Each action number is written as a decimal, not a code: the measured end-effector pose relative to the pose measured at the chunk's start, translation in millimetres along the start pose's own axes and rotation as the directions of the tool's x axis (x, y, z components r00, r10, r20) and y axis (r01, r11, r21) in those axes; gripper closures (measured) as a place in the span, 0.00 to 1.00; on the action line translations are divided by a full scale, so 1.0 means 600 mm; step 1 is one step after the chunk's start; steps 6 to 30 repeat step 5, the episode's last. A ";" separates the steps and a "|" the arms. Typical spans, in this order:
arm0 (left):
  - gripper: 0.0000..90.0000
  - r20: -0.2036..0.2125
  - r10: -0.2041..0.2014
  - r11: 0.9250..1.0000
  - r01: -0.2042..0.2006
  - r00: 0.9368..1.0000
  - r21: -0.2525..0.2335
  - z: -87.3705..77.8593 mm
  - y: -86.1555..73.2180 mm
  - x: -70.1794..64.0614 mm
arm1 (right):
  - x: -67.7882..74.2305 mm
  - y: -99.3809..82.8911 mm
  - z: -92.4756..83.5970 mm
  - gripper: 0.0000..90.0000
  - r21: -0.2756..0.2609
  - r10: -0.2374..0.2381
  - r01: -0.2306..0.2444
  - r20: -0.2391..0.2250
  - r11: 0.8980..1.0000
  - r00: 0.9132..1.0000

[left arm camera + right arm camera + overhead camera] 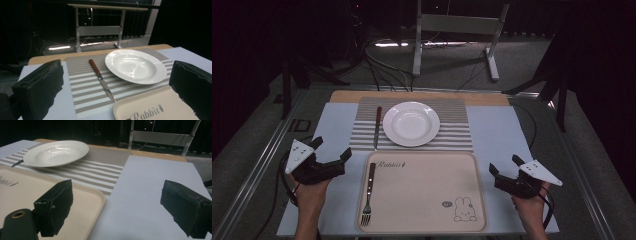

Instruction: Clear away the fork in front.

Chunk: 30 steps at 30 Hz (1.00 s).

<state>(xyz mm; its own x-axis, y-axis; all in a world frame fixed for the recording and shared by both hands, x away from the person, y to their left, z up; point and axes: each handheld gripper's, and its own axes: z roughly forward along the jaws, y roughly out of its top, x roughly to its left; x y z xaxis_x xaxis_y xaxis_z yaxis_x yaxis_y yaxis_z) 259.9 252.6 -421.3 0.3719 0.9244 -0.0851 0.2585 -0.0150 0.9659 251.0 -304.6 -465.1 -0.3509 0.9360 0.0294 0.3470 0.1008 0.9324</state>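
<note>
While both grippers sat idle at the tray's sides, nothing was grasped: left gripper jaws spread wide, empty; right gripper likewise released. Fork lay on the tray's left edge, tines toward the person, handle pointing at the striped mat. Knife already on the mat, just left of the plate. Likely next step: fork to the mat, and the left gripper was nearest. Best approach, I'd say: come down over the brown handle, jaws across it, pinch mid-handle to avoid tipping, and lift clear of the tray rim before moving it.
</note>
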 end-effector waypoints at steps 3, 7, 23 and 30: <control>0.00 -0.004 -0.009 1.000 0.009 1.000 -0.008 -0.003 -0.001 0.005 | -0.001 -0.005 -0.005 0.12 0.006 0.002 -0.002 -0.002 1.000 1.000; 0.00 -0.019 -0.017 1.000 0.017 1.000 -0.016 -0.004 -0.003 0.009 | -0.001 -0.014 -0.010 0.12 0.018 0.000 0.000 -0.005 1.000 1.000; 0.00 -0.019 -0.017 1.000 0.017 1.000 -0.016 -0.004 -0.003 0.009 | -0.001 -0.014 -0.010 0.12 0.018 0.000 0.000 -0.005 1.000 1.000; 0.00 -0.019 -0.017 1.000 0.017 1.000 -0.016 -0.004 -0.003 0.009 | -0.001 -0.014 -0.010 0.12 0.018 0.000 0.000 -0.005 1.000 1.000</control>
